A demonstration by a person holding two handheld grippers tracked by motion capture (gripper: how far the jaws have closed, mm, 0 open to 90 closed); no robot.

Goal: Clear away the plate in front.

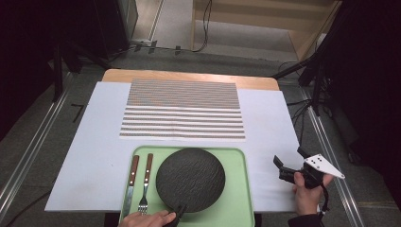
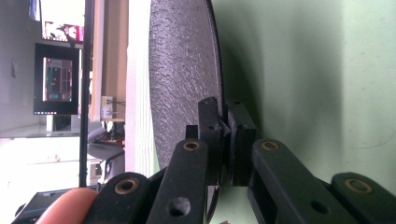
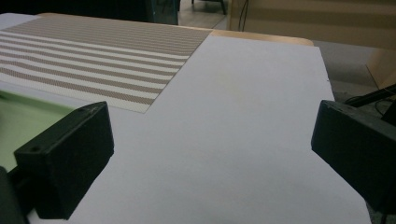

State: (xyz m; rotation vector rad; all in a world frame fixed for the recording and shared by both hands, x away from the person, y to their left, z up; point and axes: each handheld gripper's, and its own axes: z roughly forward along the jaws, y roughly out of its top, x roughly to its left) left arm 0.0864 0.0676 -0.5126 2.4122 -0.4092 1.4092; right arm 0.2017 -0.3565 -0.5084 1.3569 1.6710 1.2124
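A round dark slate plate (image 1: 190, 178) lies on a light green tray (image 1: 236, 198) near the table's front edge. My left gripper (image 1: 179, 211) is shut on the plate's near rim, one jaw above it and one below. Turned on its side in the left gripper view, the plate (image 2: 182, 79) has its edge pinched between my left gripper (image 2: 226, 135) pads. A knife (image 1: 132, 182) and a fork (image 1: 146, 181) with brown handles lie side by side on the tray's left part. At the table's right edge, my right gripper (image 1: 289, 159) stands open over the white sheet, nothing between its jaws (image 3: 210, 154).
A brown-and-white striped placemat (image 1: 183, 109) lies on the white sheet (image 1: 94, 142) beyond the tray. The wooden table edge (image 1: 189, 75) shows at the back. Stands and cables are on the floor around the table.
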